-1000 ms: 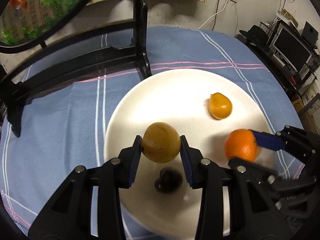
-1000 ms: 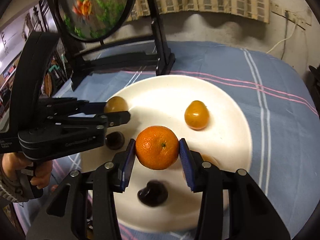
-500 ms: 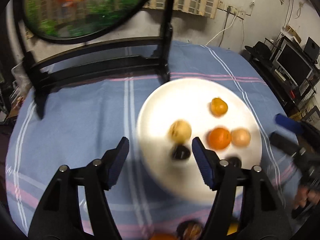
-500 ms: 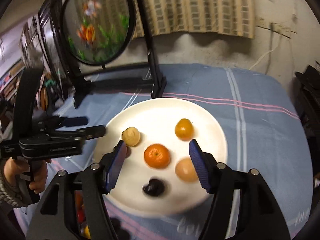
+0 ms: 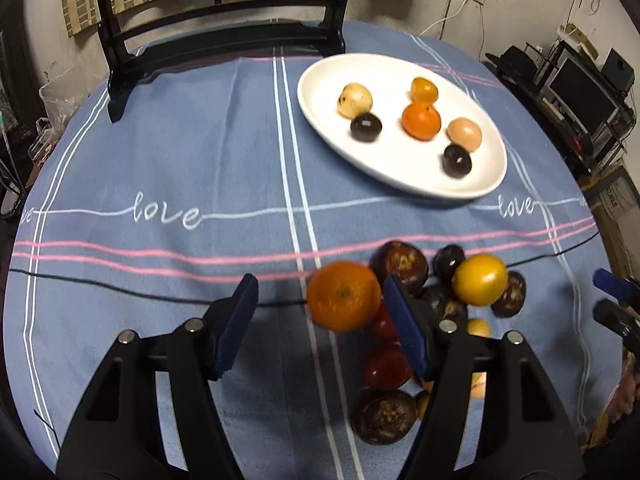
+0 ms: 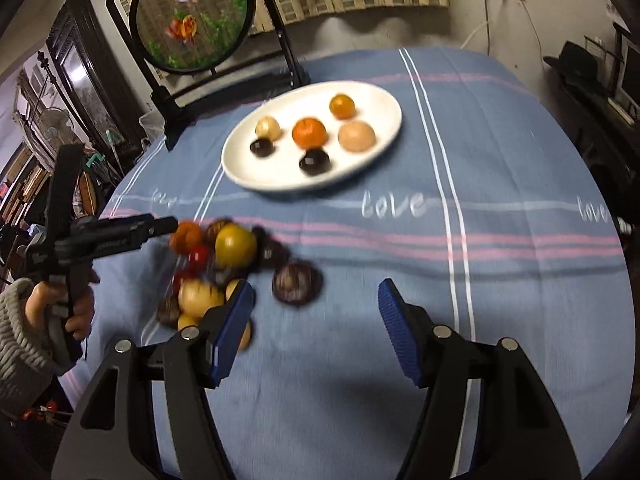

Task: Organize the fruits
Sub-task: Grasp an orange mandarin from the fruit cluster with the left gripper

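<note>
A white plate [image 5: 320,114] [image 6: 384,136] at the far side of the table holds several fruits: an orange [image 5: 421,120] [image 6: 309,133], pale, yellow-orange and dark ones. A pile of loose fruit lies on the blue cloth nearer me, with an orange [image 5: 344,295] [image 6: 185,237], a yellow fruit [image 5: 479,279] [image 6: 235,245] and dark mangosteens [image 5: 402,265] [image 6: 297,282]. My left gripper [image 5: 320,316] [image 6: 160,224] is open and empty, with that orange between its fingers near the right pad. My right gripper [image 6: 316,334] is open and empty, just right of the pile.
A black stand with a round fish picture [image 6: 192,20] stands at the table's back edge [image 5: 224,40]. The blue striped tablecloth [image 5: 180,168] covers the round table. Shelves and a monitor [image 5: 580,88] are off to the right.
Both grippers let go of their fruit on the plate, opened, and pulled back toward me. The loose fruit pile has come into view under them.
</note>
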